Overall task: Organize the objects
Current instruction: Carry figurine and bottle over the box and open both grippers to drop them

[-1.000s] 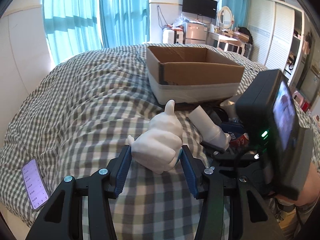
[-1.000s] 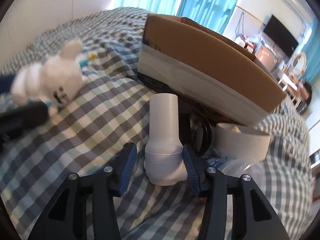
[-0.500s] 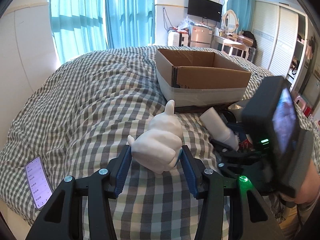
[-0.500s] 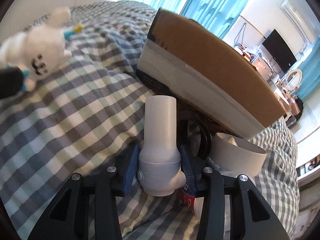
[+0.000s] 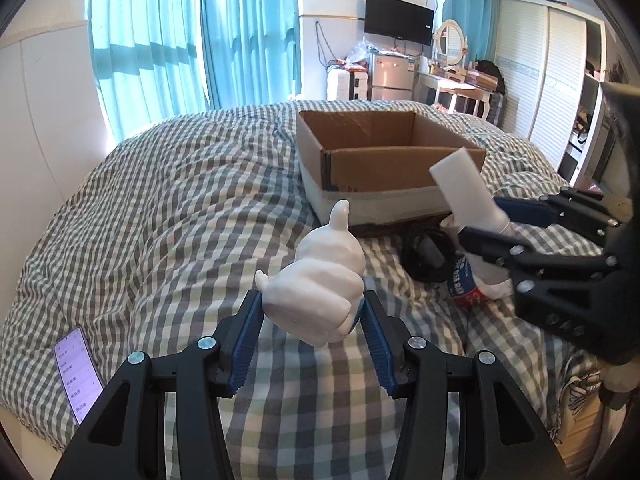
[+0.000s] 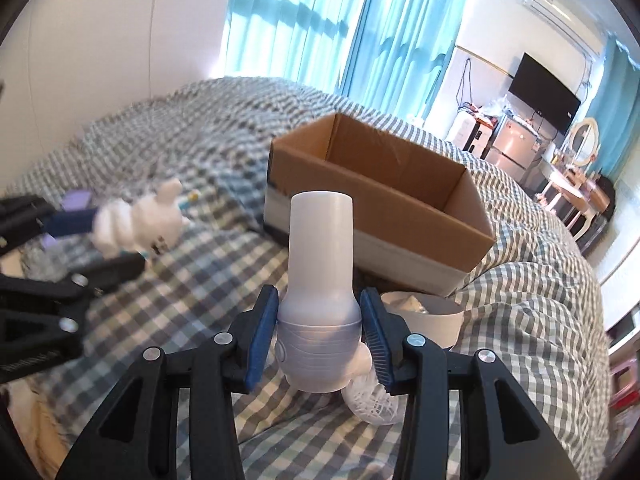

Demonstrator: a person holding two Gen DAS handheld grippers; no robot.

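Note:
My left gripper (image 5: 314,316) is shut on a white plush toy (image 5: 320,280) and holds it above the checked bedspread (image 5: 160,220). My right gripper (image 6: 320,320) is shut on a white bottle-shaped device (image 6: 320,260), lifted off the bed; the device also shows in the left wrist view (image 5: 468,192). An open cardboard box (image 5: 384,160) sits on the bed ahead of both; the right wrist view shows the box (image 6: 380,200) too. The left gripper with the toy (image 6: 136,224) appears at left in the right wrist view.
A phone (image 5: 76,372) lies at the bed's left edge. A black coiled cable (image 5: 424,252), a red-and-blue packet (image 5: 464,284) and a white round container (image 6: 424,316) lie in front of the box. A white mesh ball (image 6: 372,400) lies below the right gripper.
Both grippers have risen with their objects. The white device was lifted off the bed and now stands above the items by the box; the box interior has come into view.

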